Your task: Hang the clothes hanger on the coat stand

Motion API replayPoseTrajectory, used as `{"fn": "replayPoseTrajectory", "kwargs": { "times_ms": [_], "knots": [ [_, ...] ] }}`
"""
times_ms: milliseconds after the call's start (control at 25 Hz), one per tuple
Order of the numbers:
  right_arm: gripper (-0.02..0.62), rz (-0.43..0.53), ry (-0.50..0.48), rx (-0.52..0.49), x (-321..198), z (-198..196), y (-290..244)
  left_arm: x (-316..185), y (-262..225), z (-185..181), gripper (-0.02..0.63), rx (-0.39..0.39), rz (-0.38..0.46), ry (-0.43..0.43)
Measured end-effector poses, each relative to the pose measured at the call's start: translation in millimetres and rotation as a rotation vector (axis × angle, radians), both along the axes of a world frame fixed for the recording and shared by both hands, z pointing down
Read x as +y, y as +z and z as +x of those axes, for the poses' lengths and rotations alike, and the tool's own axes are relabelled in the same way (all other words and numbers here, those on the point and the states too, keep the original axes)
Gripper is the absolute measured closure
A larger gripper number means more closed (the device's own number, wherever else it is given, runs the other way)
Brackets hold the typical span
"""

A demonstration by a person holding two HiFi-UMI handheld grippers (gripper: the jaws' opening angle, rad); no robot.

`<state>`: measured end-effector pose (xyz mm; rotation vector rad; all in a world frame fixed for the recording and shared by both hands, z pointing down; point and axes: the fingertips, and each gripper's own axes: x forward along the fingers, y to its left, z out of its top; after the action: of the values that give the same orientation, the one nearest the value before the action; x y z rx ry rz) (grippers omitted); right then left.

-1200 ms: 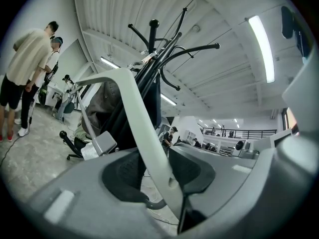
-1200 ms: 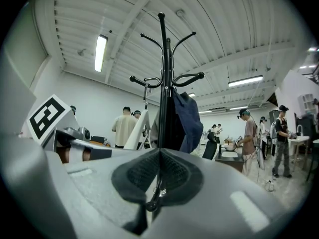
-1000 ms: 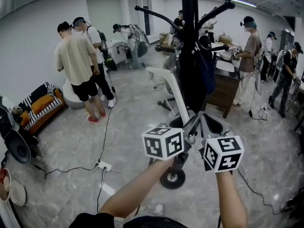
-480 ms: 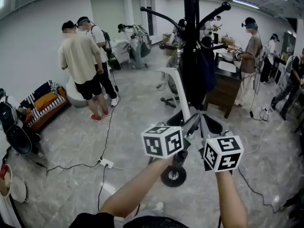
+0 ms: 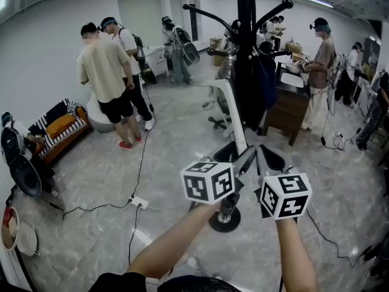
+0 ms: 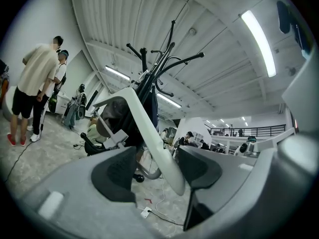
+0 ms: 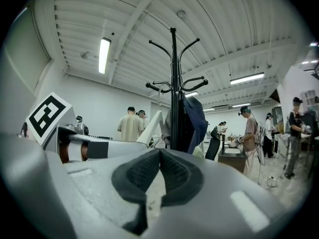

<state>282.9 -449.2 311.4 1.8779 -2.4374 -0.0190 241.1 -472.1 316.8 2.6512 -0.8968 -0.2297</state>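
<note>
The black coat stand (image 5: 243, 47) rises straight ahead, its round base (image 5: 225, 221) on the floor, and a dark blue garment (image 5: 260, 93) hangs on it. A white clothes hanger (image 5: 231, 117) slants down from beside the stand to my left gripper (image 5: 239, 157). In the left gripper view the hanger (image 6: 149, 128) has its lower end between the pads of the left gripper (image 6: 157, 176), which stands open with gaps on both sides. My right gripper (image 7: 159, 168) is shut on nothing, pointing at the stand (image 7: 174, 83). It sits just right of the left one, right gripper (image 5: 267, 160).
Two people (image 5: 106, 72) stand at the left, another (image 5: 321, 59) at a dark wooden desk (image 5: 292, 111) right of the stand. A power strip with cables (image 5: 137, 202) lies on the floor. A striped bench (image 5: 58, 132) is at the far left.
The hanger's upper end has swung right, closer to the stand. Both grippers stay at the same spot in the view. A person at the back has walked along the far wall.
</note>
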Motion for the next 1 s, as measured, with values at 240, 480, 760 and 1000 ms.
{"fn": "replayPoseTrajectory", "kwargs": {
  "times_ms": [240,480,760,1000],
  "knots": [
    [0.595,0.003,0.019,-0.006,8.1,-11.6,0.1,10.6,-2.0,-11.6,0.36,-0.026,0.022,0.019],
    [0.594,0.01,0.079,-0.007,9.0,-27.0,-1.1,14.3,-5.7,-26.6,0.36,-0.042,0.057,0.081],
    [0.595,0.007,0.138,0.001,23.4,-43.7,-2.8,30.2,-3.8,-44.0,0.36,-0.05,0.063,0.142],
    [0.595,-0.001,0.167,0.01,32.4,-66.8,0.8,36.0,1.2,-67.8,0.364,-0.093,0.091,0.149]
  ]
}}
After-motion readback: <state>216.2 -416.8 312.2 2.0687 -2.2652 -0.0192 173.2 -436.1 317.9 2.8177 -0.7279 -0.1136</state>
